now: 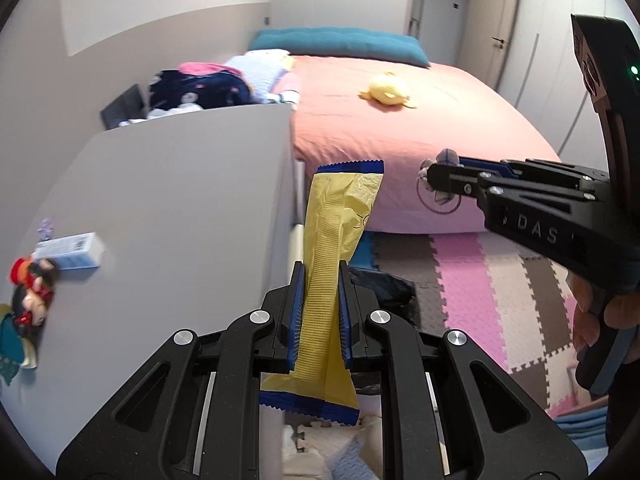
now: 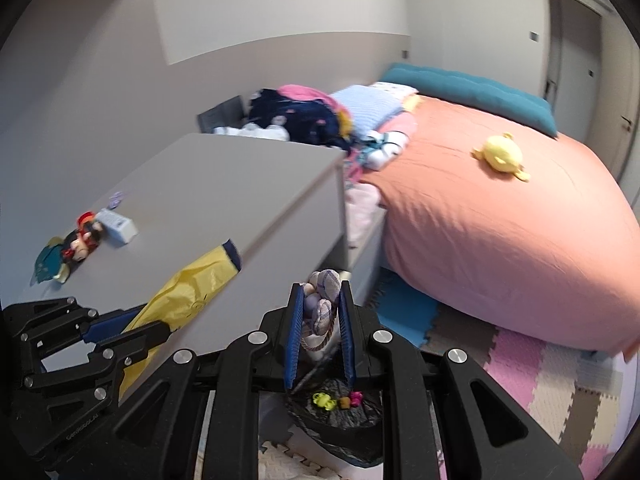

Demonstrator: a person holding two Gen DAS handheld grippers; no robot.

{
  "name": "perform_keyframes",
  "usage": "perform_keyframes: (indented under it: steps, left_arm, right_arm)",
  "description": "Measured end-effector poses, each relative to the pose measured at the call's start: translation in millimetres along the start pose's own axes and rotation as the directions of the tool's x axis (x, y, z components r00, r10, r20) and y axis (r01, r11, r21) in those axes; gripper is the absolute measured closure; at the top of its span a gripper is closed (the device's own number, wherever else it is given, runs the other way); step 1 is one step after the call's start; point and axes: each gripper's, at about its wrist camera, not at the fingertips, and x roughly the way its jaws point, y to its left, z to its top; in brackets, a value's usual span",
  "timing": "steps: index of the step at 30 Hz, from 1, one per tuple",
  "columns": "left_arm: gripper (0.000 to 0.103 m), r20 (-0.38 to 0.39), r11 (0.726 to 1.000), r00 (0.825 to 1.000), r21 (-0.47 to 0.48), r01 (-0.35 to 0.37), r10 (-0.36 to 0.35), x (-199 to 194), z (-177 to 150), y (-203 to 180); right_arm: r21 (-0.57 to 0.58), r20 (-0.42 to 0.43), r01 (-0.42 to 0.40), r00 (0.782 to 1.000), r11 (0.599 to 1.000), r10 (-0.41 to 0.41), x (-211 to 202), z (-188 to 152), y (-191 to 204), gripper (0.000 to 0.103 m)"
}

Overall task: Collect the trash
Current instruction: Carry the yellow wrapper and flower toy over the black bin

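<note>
**Two tongs, each holding something**

The left tongs [image 1: 320, 312] are clamped on a long yellow wrapper [image 1: 340, 248] with blue ends. The wrapper stands almost straight up between the two blue pads. One end sticks out far past the tips, and the other end hangs down behind them. It is up in the air, just beside the near right corner of the grey desk [image 1: 180, 200].

The right tongs [image 2: 320, 332] are clamped on a small cloth flower [image 2: 325, 300] (checked, pale purple and white) with a loop of cord under it. The flower pokes out past the tips. Below these tongs sits a black trash bag [image 2: 340, 420] on the floor, with a few small bright bits lying on it.

The two tongs are near each other, side by side.

On the left edge of the desk lie a small white box [image 1: 72, 254] and a little doll [image 1: 30, 296], touching each other.

Past the desk is a bed [image 1: 420, 120] with a pink cover. A yellow soft toy [image 1: 388, 92] lies on it.

The floor has a foam mat [image 1: 480, 280] in pink, brown and cream squares.
</note>
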Motion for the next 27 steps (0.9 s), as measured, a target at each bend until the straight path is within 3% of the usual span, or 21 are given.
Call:
perform_keyframes:
  steps: [10, 21, 22, 23, 24, 25, 26, 27]
  left_arm:
    - [0.088, -0.061, 0.995, 0.996, 0.062, 0.075, -0.071, 34.3, 9.7, -42.1]
    - [0.087, -0.126, 0.993, 0.989, 0.083, 0.089, -0.078, 66.9, 10.3, -54.4]
    - [0.087, -0.142, 0.992, 0.987, 0.083, 0.091, -0.079, 71.0, 10.5, -54.9]
    - [0.077, -0.16, 0.993, 0.985, 0.079, 0.086, -0.072, 75.3, 11.3, -53.8]
    - [0.041, -0.169, 0.996, 0.984, 0.063, 0.061, -0.049, 78.8, 11.9, -50.3]
    - [0.017, -0.158, 0.998, 0.987, 0.05, 0.045, -0.037, 76.7, 10.9, -48.8]
    - [0.006, -0.124, 0.999, 0.992, 0.042, 0.027, -0.022, 72.5, 10.0, -46.0]
    - [0.006, -0.103, 0.999, 0.995, 0.044, 0.008, -0.003, 69.2, 9.8, -43.4]
  right_arm:
    - [0.092, -0.013, 0.077, 0.997, 0.993, -0.076, -3.6, -10.5, -65.5, 0.084]
    - [0.154, -0.052, 0.118, 0.992, 0.981, -0.111, 19.7, -13.6, -106.0, 0.084]
    - [0.164, -0.065, 0.127, 0.991, 0.978, -0.117, 24.1, -12.3, -109.5, 0.068]
    - [0.172, -0.075, 0.136, 0.989, 0.976, -0.125, 27.3, -11.0, -112.7, 0.025]
    - [0.185, -0.074, 0.144, 0.989, 0.972, -0.132, 29.8, -10.3, -115.2, 0.008]
    - [0.199, -0.06, 0.139, 0.99, 0.97, -0.129, 30.5, -9.7, -118.1, 0.002]
    - [0.204, -0.059, 0.14, 0.99, 0.969, -0.13, 30.8, -9.2, -119.7, 0.002]
    - [0.21, -0.06, 0.143, 0.989, 0.967, -0.134, 31.4, -9.1, -121.2, 0.002]
